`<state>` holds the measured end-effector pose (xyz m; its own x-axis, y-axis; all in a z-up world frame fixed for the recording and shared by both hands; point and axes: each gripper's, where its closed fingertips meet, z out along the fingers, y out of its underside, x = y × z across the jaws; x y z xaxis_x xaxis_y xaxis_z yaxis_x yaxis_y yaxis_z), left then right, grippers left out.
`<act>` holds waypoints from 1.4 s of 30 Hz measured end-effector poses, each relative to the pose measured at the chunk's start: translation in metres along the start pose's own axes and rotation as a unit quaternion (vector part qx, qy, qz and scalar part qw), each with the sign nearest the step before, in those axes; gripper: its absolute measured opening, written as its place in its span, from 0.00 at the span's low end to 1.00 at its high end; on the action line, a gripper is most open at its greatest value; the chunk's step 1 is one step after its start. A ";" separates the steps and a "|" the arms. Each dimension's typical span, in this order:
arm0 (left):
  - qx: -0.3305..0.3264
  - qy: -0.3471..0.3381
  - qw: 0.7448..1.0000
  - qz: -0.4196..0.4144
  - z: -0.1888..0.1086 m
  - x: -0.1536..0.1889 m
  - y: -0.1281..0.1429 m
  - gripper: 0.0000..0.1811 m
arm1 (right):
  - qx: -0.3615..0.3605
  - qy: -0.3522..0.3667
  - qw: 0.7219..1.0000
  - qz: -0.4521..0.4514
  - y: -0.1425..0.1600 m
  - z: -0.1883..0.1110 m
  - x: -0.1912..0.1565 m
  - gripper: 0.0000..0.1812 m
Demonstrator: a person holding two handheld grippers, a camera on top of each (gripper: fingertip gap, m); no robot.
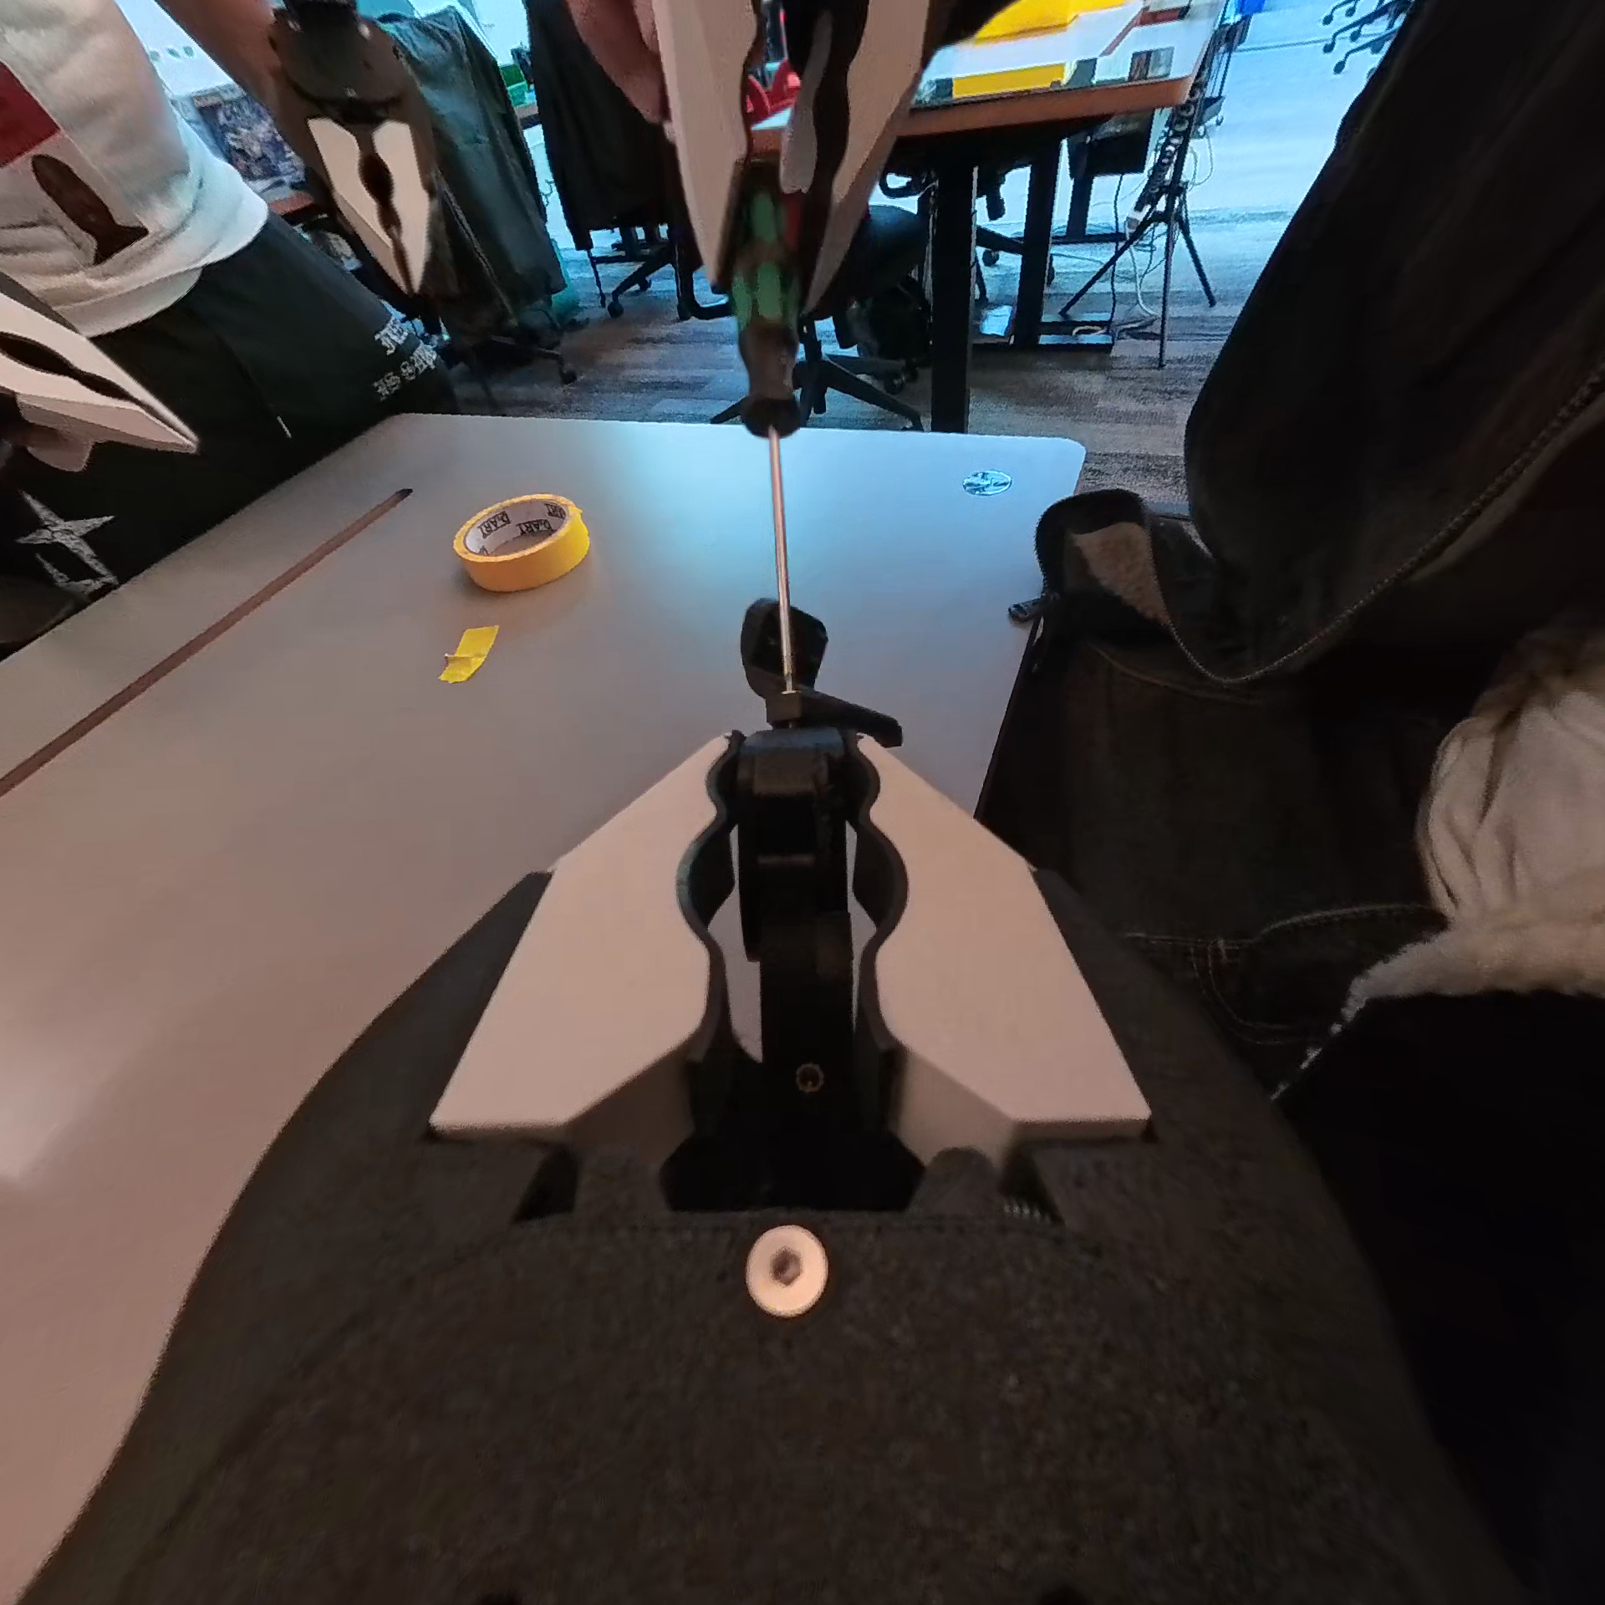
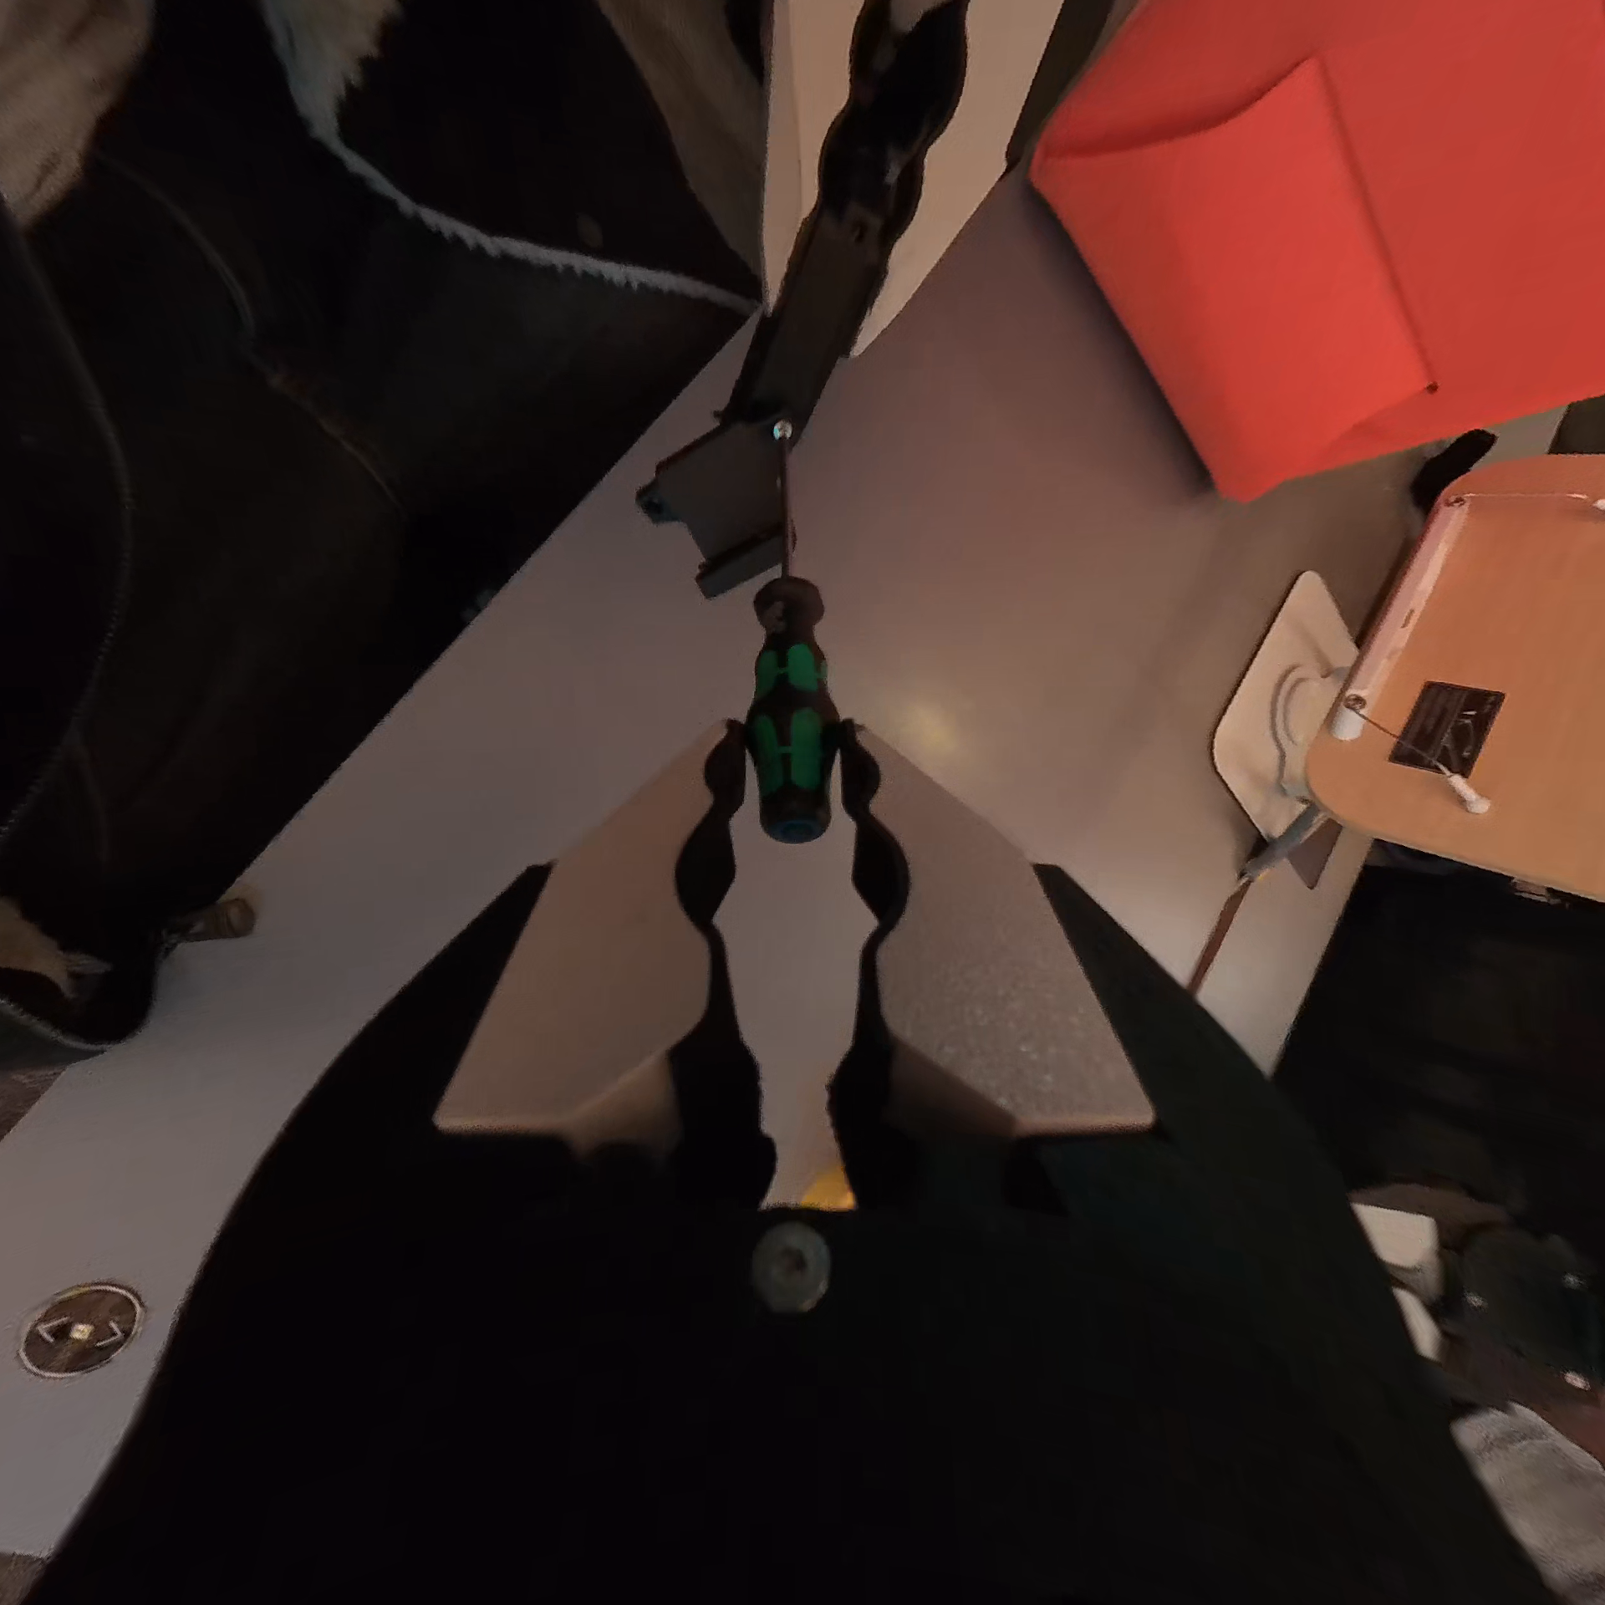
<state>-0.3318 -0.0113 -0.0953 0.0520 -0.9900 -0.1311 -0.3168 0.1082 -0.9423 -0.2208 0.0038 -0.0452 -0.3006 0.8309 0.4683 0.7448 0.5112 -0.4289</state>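
Note:
My left gripper [image 1: 795, 747] is shut on a black plastic part [image 1: 790, 868] and holds it just above the grey table [image 1: 260, 825]. My right gripper [image 2: 789, 738] is shut on the handle of a green and black screwdriver [image 2: 786, 747]. In the left wrist view it comes down from above [image 1: 769, 287], with the screwdriver [image 1: 764, 287] pointing down. The thin metal shaft [image 1: 782, 556] ends on a small silver screw [image 2: 782, 427] on the black part [image 2: 729, 495]. The left gripper [image 2: 812, 321] shows at the top of the right wrist view.
A yellow tape roll [image 1: 521, 543] and a torn yellow tape strip [image 1: 469, 653] lie on the table. Another pair of grippers [image 1: 373, 182] is held by a person at the far left. A dark jacket [image 1: 1259, 695] lies at the table's right edge. A red box [image 2: 1285, 260] stands beyond. One gripper's finger ends stand about 12 centimeters off the other's.

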 end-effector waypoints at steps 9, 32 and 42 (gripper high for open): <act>-0.077 -0.086 0.988 0.100 0.008 -0.014 0.018 0.12 | 0.023 -0.196 0.735 0.649 0.003 0.016 -0.005 0.12; 0.012 -0.035 0.999 0.005 -0.004 -0.011 -0.004 0.12 | 0.192 0.050 0.974 0.113 -0.015 -0.002 -0.002 0.30; 0.002 -0.024 1.000 0.009 -0.003 -0.007 -0.001 0.12 | 0.117 0.092 0.984 -0.099 -0.015 0.004 0.005 0.12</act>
<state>-0.3347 -0.0045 -0.0929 0.0909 -0.9826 -0.1623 -0.3137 0.1264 -0.9411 -0.2356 0.0014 -0.0392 -0.2970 0.6667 0.6836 0.5177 0.7140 -0.4713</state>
